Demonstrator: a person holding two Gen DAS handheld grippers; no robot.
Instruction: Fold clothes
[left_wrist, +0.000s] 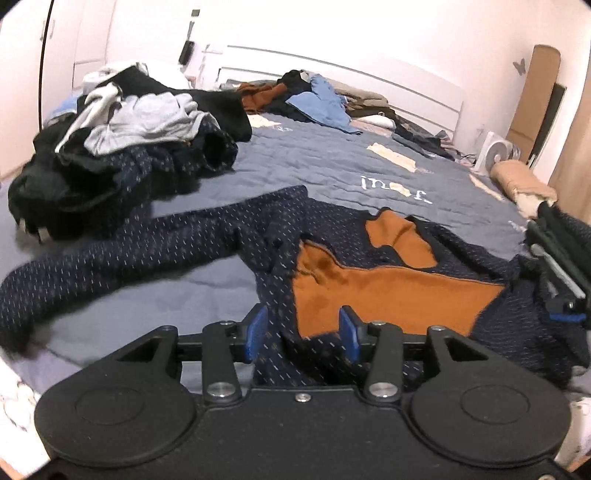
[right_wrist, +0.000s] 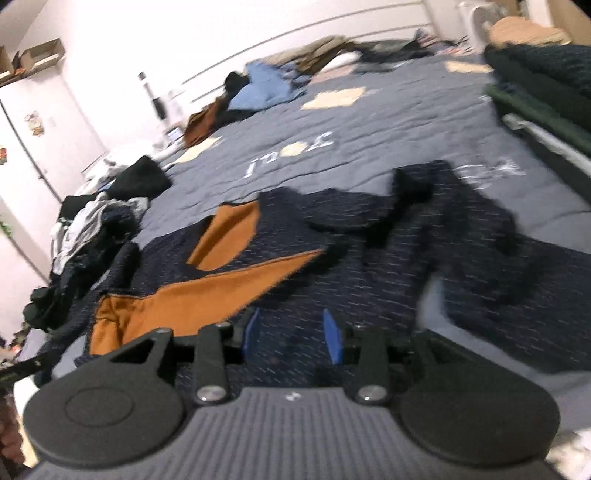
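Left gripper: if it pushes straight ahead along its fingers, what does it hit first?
Most likely the navy patterned garment spread on the bed, at the edge of its orange lining. The left gripper angles down at that cloth, open, nothing pinched. Depth is uncertain.

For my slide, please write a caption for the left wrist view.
Open left gripper above a navy speckled jacket with orange lining, spread on a grey-blue quilt.
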